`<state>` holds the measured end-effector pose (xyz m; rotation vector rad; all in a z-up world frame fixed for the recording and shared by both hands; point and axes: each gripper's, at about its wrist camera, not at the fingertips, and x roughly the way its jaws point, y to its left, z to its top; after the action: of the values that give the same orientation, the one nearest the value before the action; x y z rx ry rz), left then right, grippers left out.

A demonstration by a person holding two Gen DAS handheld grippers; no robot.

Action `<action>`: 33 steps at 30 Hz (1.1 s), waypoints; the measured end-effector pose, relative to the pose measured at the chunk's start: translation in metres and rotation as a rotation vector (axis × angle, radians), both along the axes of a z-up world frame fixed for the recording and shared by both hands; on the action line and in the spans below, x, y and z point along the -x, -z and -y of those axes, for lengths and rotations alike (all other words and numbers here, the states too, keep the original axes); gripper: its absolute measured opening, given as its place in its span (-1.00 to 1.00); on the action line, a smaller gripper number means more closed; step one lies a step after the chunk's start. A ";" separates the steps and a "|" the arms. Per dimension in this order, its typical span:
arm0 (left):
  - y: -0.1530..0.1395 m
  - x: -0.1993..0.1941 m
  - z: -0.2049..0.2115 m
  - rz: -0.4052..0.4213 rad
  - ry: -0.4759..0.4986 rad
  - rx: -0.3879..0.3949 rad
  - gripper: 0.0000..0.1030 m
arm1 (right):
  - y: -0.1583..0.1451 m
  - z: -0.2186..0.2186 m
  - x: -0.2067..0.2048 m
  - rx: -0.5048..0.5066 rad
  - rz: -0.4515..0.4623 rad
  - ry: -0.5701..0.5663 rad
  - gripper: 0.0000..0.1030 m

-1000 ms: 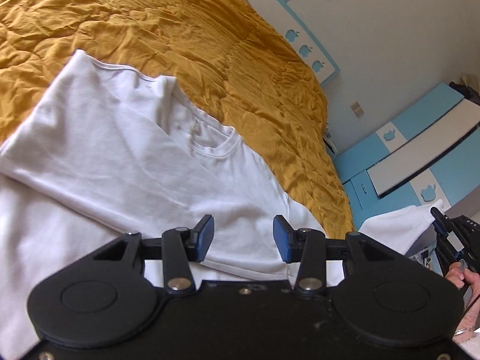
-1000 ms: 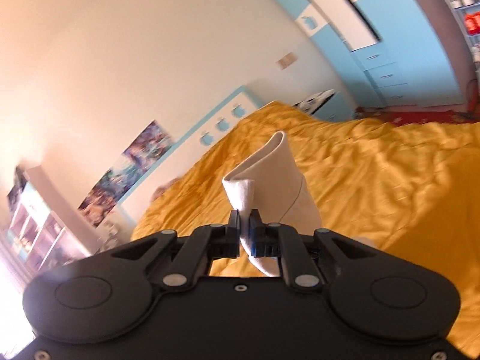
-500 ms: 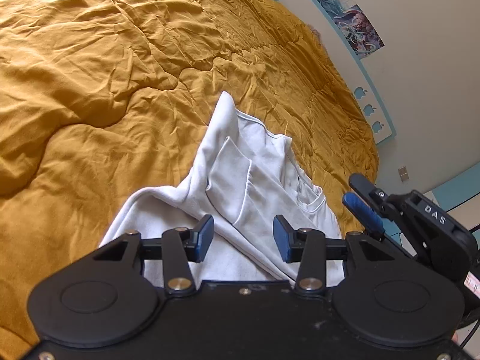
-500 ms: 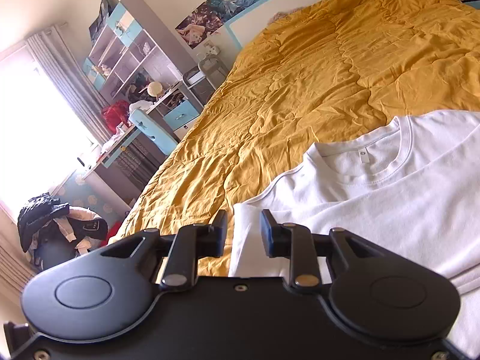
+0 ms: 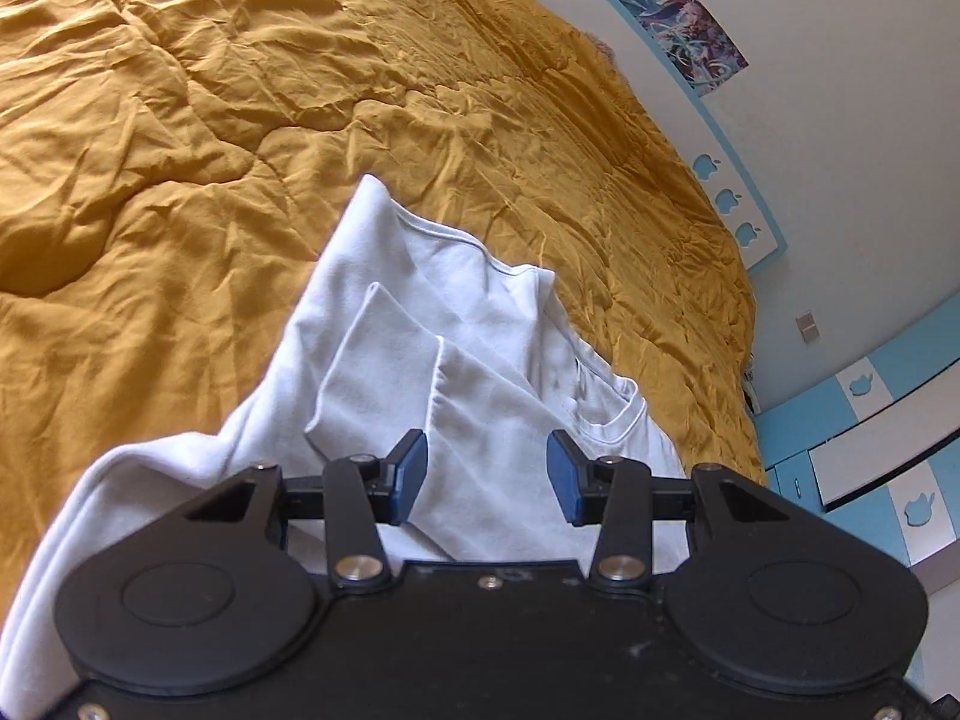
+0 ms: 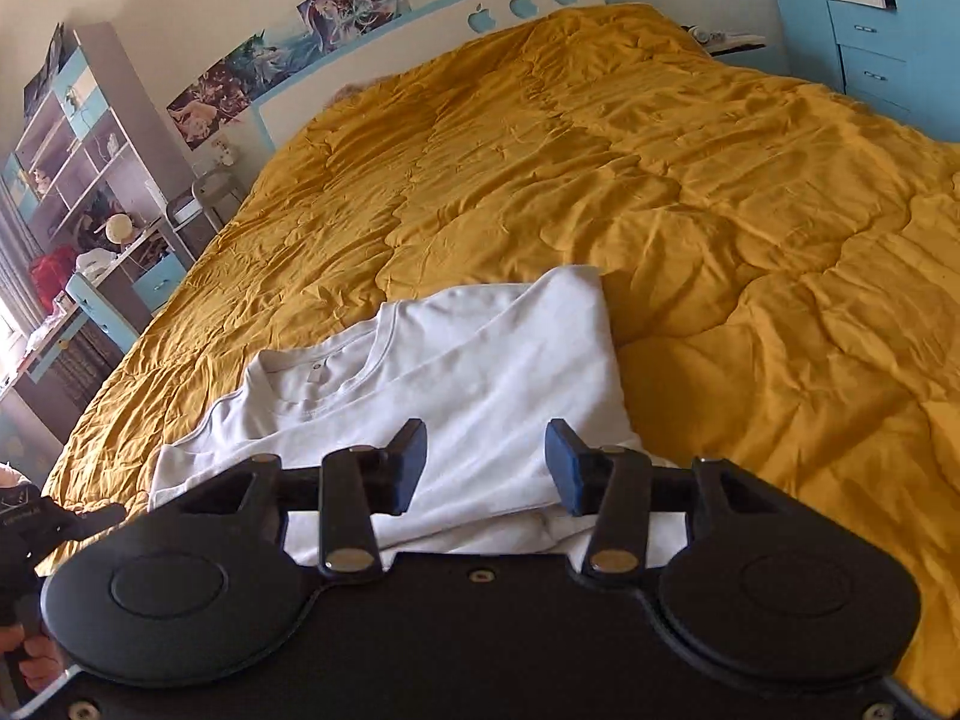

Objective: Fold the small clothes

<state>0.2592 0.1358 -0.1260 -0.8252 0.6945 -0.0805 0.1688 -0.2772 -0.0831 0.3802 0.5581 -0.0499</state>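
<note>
Mustard-yellow quilted fabric fills both of my wrist views: a wrinkled bedspread (image 5: 252, 138) covering a wide bed. On it lies a white T-shirt (image 6: 480, 372), partly folded, with one side turned in over the body and a short sleeve lying on top of the fold. Its ribbed collar and neck label show in the right wrist view, on the left side of the garment.

My left gripper (image 5: 486, 471) hangs just above the shirt's near part. Its two blue-padded fingers (image 5: 407, 474) are spread apart, with bare white cloth showing in the gap and nothing pinched.

My right gripper (image 6: 486, 465) hangs over the shirt from the other side. Its jaws are opening; the blue pads stand apart over the folded cloth and do not press on it, so the shirt lies free on the bedspread.

At the lower left edge of the right wrist view I see part of the other black gripper body and the fingers of a hand (image 6: 30, 654) around its handle.

Beyond the bed stand a white and blue headboard (image 6: 516, 0) with apple cut-outs, posters (image 6: 282, 54) on the pale wall, a cluttered shelf unit (image 6: 78, 168), and blue drawers (image 6: 870, 42).
</note>
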 end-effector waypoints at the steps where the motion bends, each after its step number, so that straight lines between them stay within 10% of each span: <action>1: 0.002 -0.004 0.004 -0.005 0.007 -0.004 -0.14 | 0.003 0.003 -0.001 -0.010 0.013 -0.010 -0.08; 17: 0.033 -0.025 0.008 -0.100 -0.006 -0.058 -0.09 | 0.056 0.019 -0.025 -0.038 -0.126 0.029 -0.25; 23: 0.011 -0.023 0.036 -0.007 0.062 -0.060 -0.09 | 0.035 0.034 0.010 -0.216 -0.054 0.096 -0.10; 33: 0.027 -0.043 0.088 -0.068 0.159 -0.091 -0.08 | 0.086 0.068 0.014 -0.615 -0.049 0.324 -0.28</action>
<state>0.3019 0.0476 -0.1530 -0.6869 0.8216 -0.1636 0.1547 -0.3451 -0.1691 1.0698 0.5489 -0.2015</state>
